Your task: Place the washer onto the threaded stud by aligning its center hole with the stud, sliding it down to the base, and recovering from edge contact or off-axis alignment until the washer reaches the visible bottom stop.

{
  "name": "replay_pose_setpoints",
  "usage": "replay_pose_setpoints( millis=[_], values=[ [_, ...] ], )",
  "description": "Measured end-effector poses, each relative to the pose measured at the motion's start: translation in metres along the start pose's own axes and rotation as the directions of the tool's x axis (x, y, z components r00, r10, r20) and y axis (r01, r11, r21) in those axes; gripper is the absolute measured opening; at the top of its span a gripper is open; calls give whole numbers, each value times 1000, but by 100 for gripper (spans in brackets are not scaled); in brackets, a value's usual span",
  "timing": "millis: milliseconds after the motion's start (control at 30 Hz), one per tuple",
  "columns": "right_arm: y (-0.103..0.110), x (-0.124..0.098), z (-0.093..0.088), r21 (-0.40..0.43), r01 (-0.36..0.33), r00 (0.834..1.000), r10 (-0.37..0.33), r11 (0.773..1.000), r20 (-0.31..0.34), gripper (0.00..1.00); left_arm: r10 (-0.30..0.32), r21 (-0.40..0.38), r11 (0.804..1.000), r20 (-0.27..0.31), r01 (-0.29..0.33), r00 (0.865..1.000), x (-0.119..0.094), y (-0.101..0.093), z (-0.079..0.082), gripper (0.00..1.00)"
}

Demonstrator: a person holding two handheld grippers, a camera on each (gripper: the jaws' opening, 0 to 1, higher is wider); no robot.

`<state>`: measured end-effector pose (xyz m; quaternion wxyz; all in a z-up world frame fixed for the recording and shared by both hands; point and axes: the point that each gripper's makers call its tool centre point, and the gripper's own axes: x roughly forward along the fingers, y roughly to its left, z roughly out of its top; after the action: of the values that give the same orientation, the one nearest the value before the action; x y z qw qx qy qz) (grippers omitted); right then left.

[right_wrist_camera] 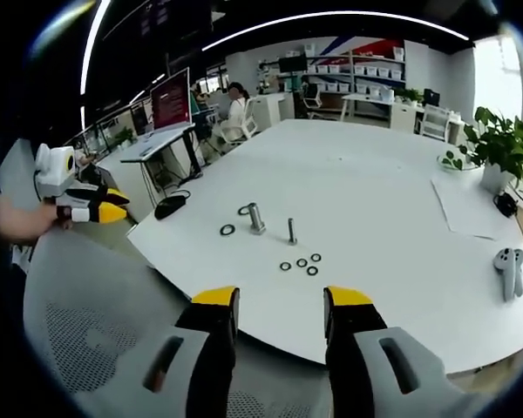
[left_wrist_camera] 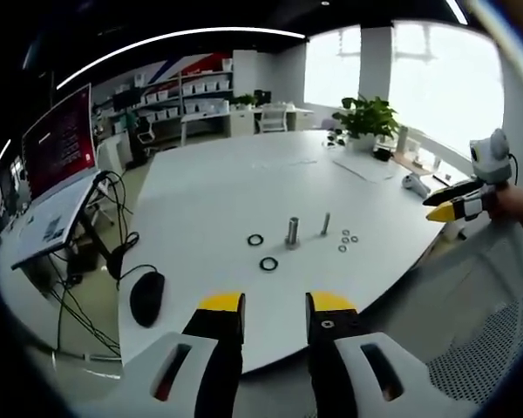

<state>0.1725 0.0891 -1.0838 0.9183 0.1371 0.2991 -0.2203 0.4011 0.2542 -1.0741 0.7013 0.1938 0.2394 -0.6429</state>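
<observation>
I see the threaded stud (right_wrist_camera: 291, 230) standing upright on the white table (right_wrist_camera: 375, 183), and I take it as my landmark. A cluster of small washers (right_wrist_camera: 301, 263) lies flat just beside it, on the side nearer me in the right gripper view. A thicker metal post (left_wrist_camera: 292, 231) stands near the stud, with two black rings (left_wrist_camera: 262, 252) lying close to that post. My left gripper (left_wrist_camera: 275, 305) hangs short of the table edge, well apart from the stud, jaws parted and holding nothing. My right gripper (right_wrist_camera: 280, 300) hangs likewise, jaws apart, nothing between them. A potted plant (left_wrist_camera: 365, 117) stands far beyond the stud.
</observation>
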Motion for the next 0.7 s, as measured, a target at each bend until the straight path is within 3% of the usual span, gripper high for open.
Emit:
replay_pose_setpoints(
  millis=[367, 433, 700],
  values=[
    [3, 2, 2, -4, -20, 1000, 20, 1000, -3, 41, 7, -6, 1000, -30, -7, 1000, 2, 1, -1, 26],
    [0, 0, 5, 10, -16, 1000, 16, 1000, 8, 41, 2, -9, 1000, -28, -2, 1000, 5, 6, -3, 27],
    [0, 3, 2, 15, -16, 1000, 16, 1000, -8, 41, -16, -8, 1000, -9, 16, 1000, 2, -2, 4, 27]
  ],
)
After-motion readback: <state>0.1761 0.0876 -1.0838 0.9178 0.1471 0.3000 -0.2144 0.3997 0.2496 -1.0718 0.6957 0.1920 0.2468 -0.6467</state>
